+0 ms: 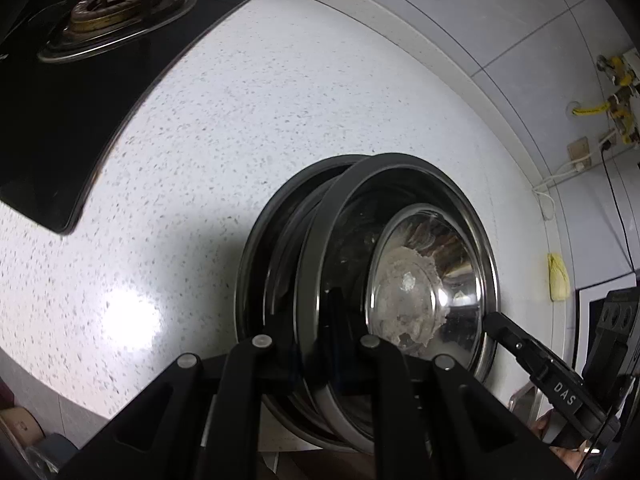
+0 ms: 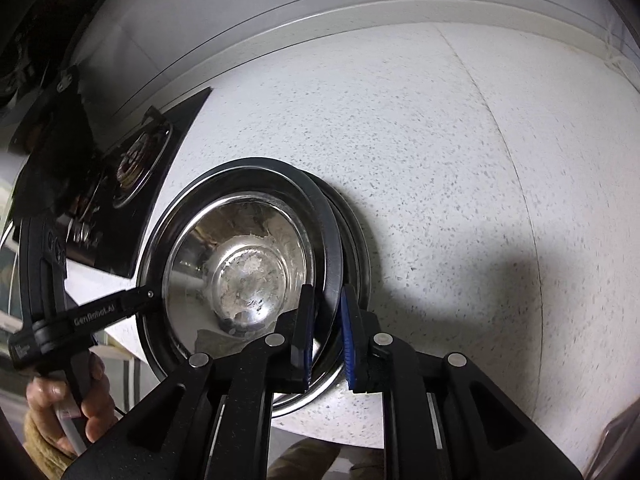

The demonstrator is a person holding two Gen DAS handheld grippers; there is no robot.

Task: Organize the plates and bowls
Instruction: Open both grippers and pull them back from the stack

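the countertop is white, speckled all over with fine grey and dark flecks. the stove set into it is glossy black, its burner rusty brown with a brassy yellow ring. the stacked plates are mirror-bright steel with dark grey rims, and the bowl shines silver, smeared with dull whitish film. the right gripper is matte black with blue pads. the wall is pale grey tile.

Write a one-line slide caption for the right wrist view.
Both grippers grip opposite rims of a tilted steel plate carrying a steel bowl over another plate on the speckled counter.
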